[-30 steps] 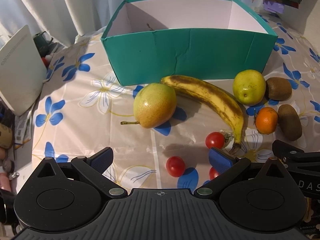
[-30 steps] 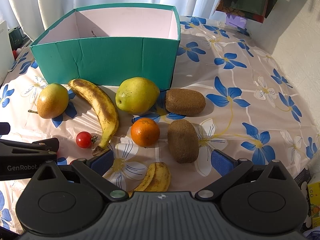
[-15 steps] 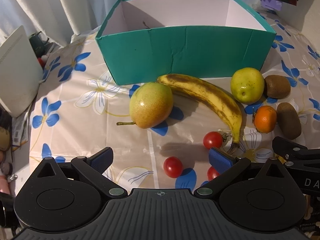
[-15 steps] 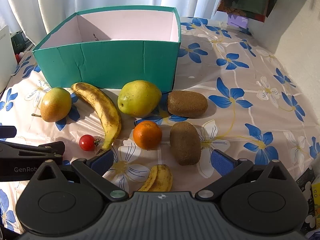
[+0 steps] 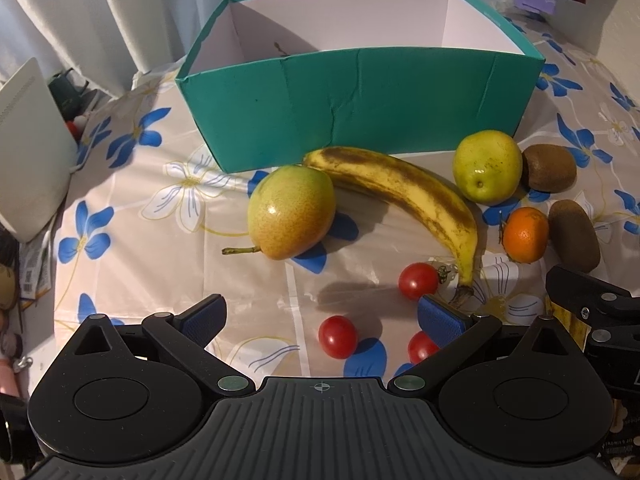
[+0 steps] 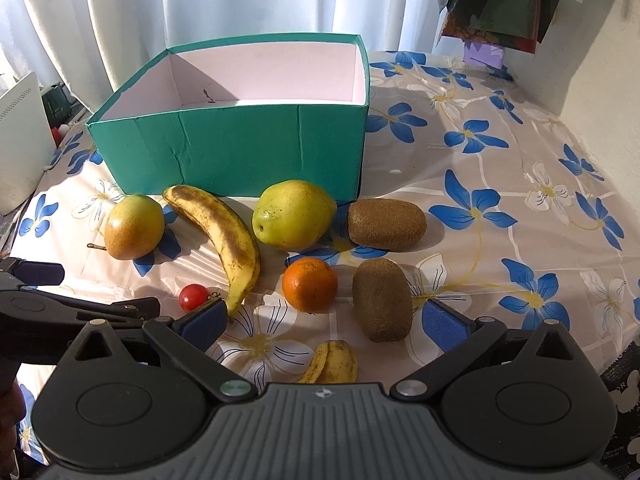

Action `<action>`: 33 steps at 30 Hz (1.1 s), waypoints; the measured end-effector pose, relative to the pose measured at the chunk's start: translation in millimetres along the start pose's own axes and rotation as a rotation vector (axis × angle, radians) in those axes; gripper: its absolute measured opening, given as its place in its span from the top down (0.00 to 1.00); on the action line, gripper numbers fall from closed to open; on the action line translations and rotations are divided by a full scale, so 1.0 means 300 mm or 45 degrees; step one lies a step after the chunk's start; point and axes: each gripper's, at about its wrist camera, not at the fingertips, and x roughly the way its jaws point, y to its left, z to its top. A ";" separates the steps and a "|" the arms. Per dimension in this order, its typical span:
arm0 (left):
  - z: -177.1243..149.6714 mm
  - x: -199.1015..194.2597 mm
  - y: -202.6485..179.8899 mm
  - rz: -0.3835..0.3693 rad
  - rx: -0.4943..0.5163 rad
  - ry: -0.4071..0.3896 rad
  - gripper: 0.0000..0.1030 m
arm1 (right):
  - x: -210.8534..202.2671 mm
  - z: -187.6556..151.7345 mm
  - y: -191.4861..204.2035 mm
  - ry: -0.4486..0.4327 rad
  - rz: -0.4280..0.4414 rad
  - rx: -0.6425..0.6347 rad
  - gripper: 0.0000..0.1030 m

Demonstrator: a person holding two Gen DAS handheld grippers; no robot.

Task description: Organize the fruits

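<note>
Fruits lie loose on the tabletop [image 6: 500, 184] before the empty box [image 6: 240, 148]: pears, banana [image 5: 408, 196], kiwis, orange, tomatoes. Both grippers, left [image 5: 320, 318] and right [image 6: 324, 320], hover with fingers wide, holding nothing. Judged: first pick pending; next, close on one fruit.

We see the teal box [image 6: 240, 152] open at the top, its white inside bare, so entry from above is free. Along its front wall the way is crowded: a pear [image 5: 290, 212], a long banana [image 5: 404, 196] and a green pear [image 6: 294, 214] lie just before it. Right of the box, the flowered tablecloth [image 6: 520, 184] lies bare. Left of the box a white appliance [image 5: 28, 152] blocks the table's edge.
</note>
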 end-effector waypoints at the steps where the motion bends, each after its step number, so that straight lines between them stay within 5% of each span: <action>1: 0.000 0.001 0.000 0.001 0.000 0.000 0.00 | 0.002 -0.001 -0.001 0.002 -0.001 0.002 0.00; 21: 0.003 0.005 0.004 0.002 0.004 0.010 0.00 | 0.010 0.003 -0.027 -0.010 0.020 0.025 0.00; 29: -0.053 -0.068 0.050 -0.158 0.056 -0.131 0.00 | -0.108 -0.041 -0.065 -0.374 0.198 -0.017 0.00; 33: -0.098 -0.078 0.048 -0.249 0.120 -0.191 0.00 | -0.102 -0.051 -0.079 -0.394 0.235 -0.019 0.00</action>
